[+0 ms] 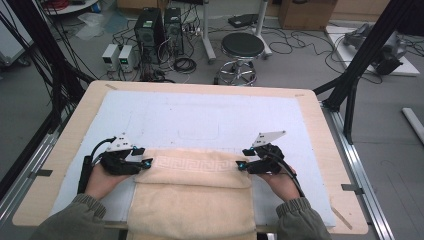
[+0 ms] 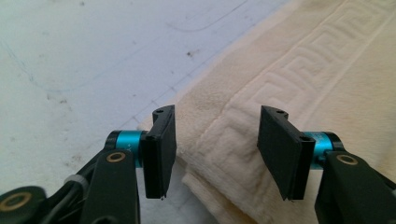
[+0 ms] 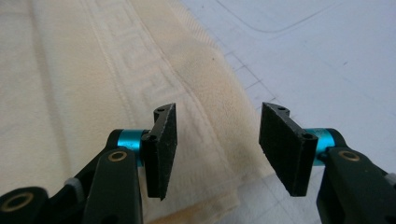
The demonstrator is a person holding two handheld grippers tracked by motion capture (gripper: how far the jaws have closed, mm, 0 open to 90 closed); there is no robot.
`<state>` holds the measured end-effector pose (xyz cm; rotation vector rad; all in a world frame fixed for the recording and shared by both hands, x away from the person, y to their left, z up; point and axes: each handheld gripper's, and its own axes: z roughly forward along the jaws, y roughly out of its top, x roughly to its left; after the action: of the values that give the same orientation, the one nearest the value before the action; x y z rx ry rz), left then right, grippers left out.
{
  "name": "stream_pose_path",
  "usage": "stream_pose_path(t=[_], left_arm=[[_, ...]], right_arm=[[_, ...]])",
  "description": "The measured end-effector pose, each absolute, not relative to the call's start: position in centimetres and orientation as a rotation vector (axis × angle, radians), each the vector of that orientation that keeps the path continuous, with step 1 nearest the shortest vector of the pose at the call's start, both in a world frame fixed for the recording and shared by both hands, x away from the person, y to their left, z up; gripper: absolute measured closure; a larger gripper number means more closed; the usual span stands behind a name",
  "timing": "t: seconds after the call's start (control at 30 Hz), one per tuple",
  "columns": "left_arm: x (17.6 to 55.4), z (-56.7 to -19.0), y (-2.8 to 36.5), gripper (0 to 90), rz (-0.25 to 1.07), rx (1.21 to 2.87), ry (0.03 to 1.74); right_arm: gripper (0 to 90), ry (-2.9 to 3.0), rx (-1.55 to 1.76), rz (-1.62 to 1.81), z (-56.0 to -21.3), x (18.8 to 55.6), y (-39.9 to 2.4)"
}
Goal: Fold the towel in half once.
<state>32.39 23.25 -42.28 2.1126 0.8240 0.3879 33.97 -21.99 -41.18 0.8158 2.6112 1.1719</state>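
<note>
- Left gripper [image 1: 145, 156]: jaws stand apart, nothing clamped. In the left gripper view its pads [image 2: 159, 151] straddle the folded corner of the towel [image 2: 299, 84] without pressing on it.
- Right gripper [image 1: 242, 159]: jaws likewise apart and empty. In the right gripper view the towel's [image 3: 93, 88] right edge lies below and between the pads [image 3: 161, 149], with no contact visible.
- Towel [image 1: 192, 192]: cream, with a key-pattern band, lying on the white mat [image 1: 200, 115] at the near side of the table [image 1: 75, 125]. A top layer is folded over a wider lower layer; the near end hangs off the table edge.
- Both grippers sit at the far corners of the folded layer, one at each side, level with the patterned band.
- Step in hand, as judged: a fold is laid down and both corners are released; the towel lies flat and square.
- Next move, as judged: draw both grippers clear without snagging the pile, then take fresh corners for a further fold. Grips must close on both layers evenly, or the fold will skew.
- Pose: left hand [image 1: 102, 180] and right hand [image 1: 280, 182] come in from the near edge, forearms in olive sleeves [image 1: 300, 220], angled inward. Grippers are held low and near level, pointing towards each other across the towel.
</note>
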Motion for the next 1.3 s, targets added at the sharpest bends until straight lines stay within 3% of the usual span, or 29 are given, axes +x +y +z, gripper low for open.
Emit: stream_pose_path(t=[0.13, 0.37, 0.5, 0.77, 1.3], left_arm=[[33.2, -43.0, 23.3, 48.3, 0.354, 2.126, 0.858], [33.3, -43.4, 22.9, 63.8, 0.324, 2.160, 0.839], [33.1, -43.2, 22.8, 71.0, 0.335, 2.167, 0.825], [32.8, -42.6, 23.0, 76.9, 0.377, 2.144, 0.816], [32.4, -40.2, 23.5, 77.4, 0.424, 2.054, 0.807]], right_arm=[[47.6, 2.676, 0.846, 1.133, -42.4, 34.8, -21.4], [67.1, 2.741, 0.843, 1.155, -43.3, 35.3, -21.1], [72.9, 2.738, 0.810, 1.158, -43.1, 35.1, -21.1], [77.2, 2.712, 0.796, 1.189, -42.4, 34.8, -21.4], [79.3, 2.650, 0.732, 1.218, -39.6, 34.4, -21.3]])
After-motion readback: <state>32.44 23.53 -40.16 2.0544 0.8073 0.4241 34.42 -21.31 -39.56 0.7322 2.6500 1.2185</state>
